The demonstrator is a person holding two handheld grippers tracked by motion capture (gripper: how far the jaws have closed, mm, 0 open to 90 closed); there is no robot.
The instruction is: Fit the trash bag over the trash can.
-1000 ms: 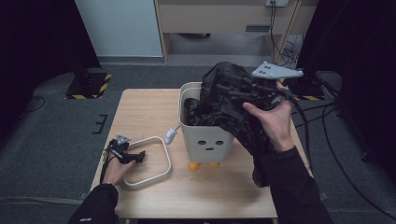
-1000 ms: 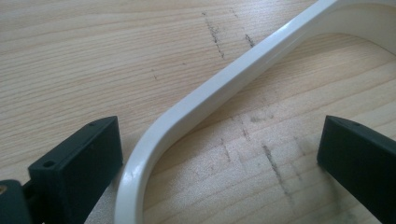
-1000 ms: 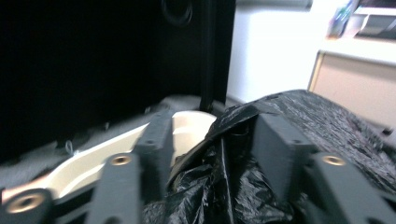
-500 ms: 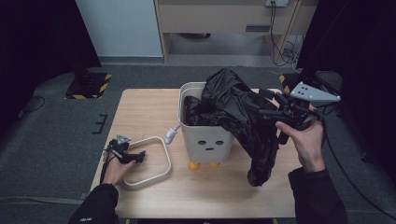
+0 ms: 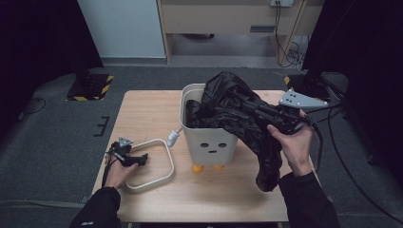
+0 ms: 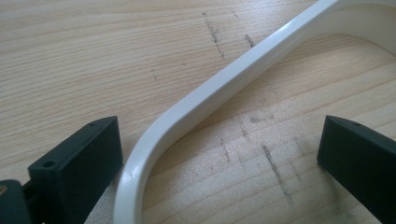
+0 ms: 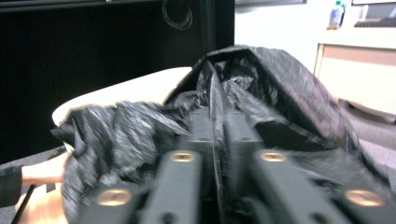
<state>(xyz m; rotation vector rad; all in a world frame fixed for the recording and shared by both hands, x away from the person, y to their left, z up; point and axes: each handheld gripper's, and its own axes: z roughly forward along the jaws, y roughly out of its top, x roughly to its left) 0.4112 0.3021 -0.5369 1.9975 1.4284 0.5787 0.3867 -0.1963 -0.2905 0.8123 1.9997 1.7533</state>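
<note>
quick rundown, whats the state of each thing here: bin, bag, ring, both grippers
white bin: upright on the table, ring off.
black bag: partly in the bin, bunched, one side draped over the rim and down.
white ring: flat on the table beside the bin.
left gripper: open, jaws astride the ring's bar.
right gripper: shut on the black bag, having just closed.

Our left hand-held gripper (image 5: 138, 160) lies low with its jaws wide apart, forearm reaching in from below. Our right hand-held gripper (image 5: 259, 111) is raised, jaws just clamped together, pointing left, our right hand (image 5: 294, 142) beneath it.
</note>
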